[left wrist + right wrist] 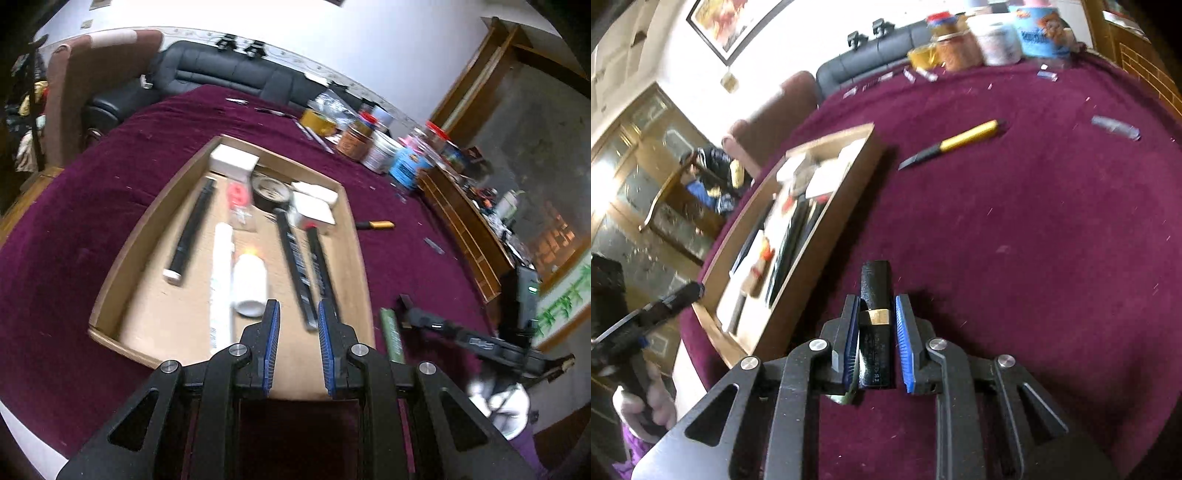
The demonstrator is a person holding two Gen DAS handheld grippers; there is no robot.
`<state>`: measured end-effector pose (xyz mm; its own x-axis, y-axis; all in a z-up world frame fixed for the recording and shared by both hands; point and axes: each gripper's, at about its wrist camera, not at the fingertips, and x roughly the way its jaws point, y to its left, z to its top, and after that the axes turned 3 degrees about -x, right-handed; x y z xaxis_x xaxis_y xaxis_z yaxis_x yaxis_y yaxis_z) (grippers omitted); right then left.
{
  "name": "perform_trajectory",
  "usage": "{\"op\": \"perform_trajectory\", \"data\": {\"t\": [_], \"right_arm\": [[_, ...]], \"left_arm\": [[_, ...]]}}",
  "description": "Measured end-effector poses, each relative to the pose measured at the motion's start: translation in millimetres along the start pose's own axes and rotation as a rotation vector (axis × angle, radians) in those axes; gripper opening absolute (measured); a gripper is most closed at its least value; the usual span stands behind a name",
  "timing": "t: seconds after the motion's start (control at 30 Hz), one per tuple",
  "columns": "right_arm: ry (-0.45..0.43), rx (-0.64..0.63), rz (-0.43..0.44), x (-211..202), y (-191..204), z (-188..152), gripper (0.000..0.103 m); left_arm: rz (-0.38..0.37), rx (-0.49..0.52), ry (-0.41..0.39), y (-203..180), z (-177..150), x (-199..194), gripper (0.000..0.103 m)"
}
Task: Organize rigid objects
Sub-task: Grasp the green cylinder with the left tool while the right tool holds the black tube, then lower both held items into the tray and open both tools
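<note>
A shallow cardboard tray [122, 266] lies on the maroon tablecloth [74, 206] and holds several objects: a black tube [192, 232], a white tube [221, 280], a white bottle [249, 284], two black bars [297, 269], a tape roll [271, 192] and white boxes [233, 162]. My left gripper [296, 306] is open and empty above the tray's near end. My right gripper [876, 301] straddles a black stick with a gold band [874, 325] lying on the cloth; its pads stand slightly apart from the stick. The tray also shows in the right wrist view [827, 221].
A yellow-and-black utility knife [955, 144] lies on the cloth right of the tray, also in the left wrist view [375, 224]. A green stick [392, 336] lies by the tray's right side. Jars and tins [380, 147] crowd the far edge. A small clear piece [1115, 127] lies far right.
</note>
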<state>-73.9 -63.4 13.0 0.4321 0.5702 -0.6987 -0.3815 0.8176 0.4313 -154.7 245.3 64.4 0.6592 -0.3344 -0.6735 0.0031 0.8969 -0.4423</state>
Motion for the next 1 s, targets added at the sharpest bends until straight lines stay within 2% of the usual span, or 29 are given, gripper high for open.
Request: {"op": "perform_trajectory", "data": {"t": [0.13, 0.27, 0.43, 0.5, 0.6, 0.63, 0.67, 0.7, 0.73, 0.77, 0.8, 0.87, 0.9, 1.0], "right_arm": [[0.032, 0.009, -0.025, 16.0, -3.3, -4.1, 0.018], [0.024, -0.027, -0.051, 13.8, 0.2, -7.8, 0.017], [-0.008, -0.022, -0.202, -10.6, -15.4, -8.4, 0.016], [-0.024, 0.019, -0.217, -25.0, -32.3, -10.3, 0.016], [-0.038, 0.052, -0.227, -42.0, -50.2, -14.5, 0.016], [-0.038, 0.056, -0.226, -44.6, -52.6, -16.8, 0.016], [-0.037, 0.064, -0.223, -47.3, -56.7, -19.2, 0.016], [-0.033, 0.071, -0.218, -49.2, -60.0, -21.2, 0.016], [-0.031, 0.075, -0.215, -49.0, -61.9, -23.2, 0.016], [-0.027, 0.080, -0.209, -47.8, -64.0, -24.8, 0.016], [-0.027, 0.084, -0.203, -46.4, -65.2, -25.7, 0.016], [-0.034, 0.083, -0.194, -48.6, -64.3, -26.9, 0.016], [-0.038, 0.087, -0.184, -48.8, -64.6, -26.2, 0.016], [-0.055, 0.084, -0.166, -51.6, -61.7, -25.6, 0.015]], "left_arm": [[-0.026, 0.075, 0.023, -28.8, -12.5, 0.7, 0.017], [-0.057, 0.127, 0.056, -56.9, -22.7, 7.4, 0.017], [-0.091, 0.226, 0.123, -105.9, -37.9, 28.5, 0.018], [-0.066, 0.279, 0.155, -126.1, -44.7, 47.0, 0.018], [-0.006, 0.303, 0.211, -140.7, -47.1, 81.9, 0.018], [0.039, 0.308, 0.231, -143.5, -47.0, 95.9, 0.019], [0.076, 0.324, 0.220, -146.4, -46.5, 104.3, 0.020], [0.111, 0.357, 0.185, -151.3, -45.8, 107.3, 0.029], [0.135, 0.373, 0.195, -153.6, -46.1, 113.7, 0.034], [0.161, 0.374, 0.230, -153.7, -48.2, 126.7, 0.034], [0.165, 0.403, 0.202, -157.2, -50.0, 128.5, 0.035], [0.195, 0.482, 0.195, -164.5, -56.6, 133.3, 0.028], [0.176, 0.489, 0.197, -165.0, -58.0, 132.9, 0.017], [0.095, 0.425, 0.218, -155.7, -51.3, 128.6, 0.016]]}}
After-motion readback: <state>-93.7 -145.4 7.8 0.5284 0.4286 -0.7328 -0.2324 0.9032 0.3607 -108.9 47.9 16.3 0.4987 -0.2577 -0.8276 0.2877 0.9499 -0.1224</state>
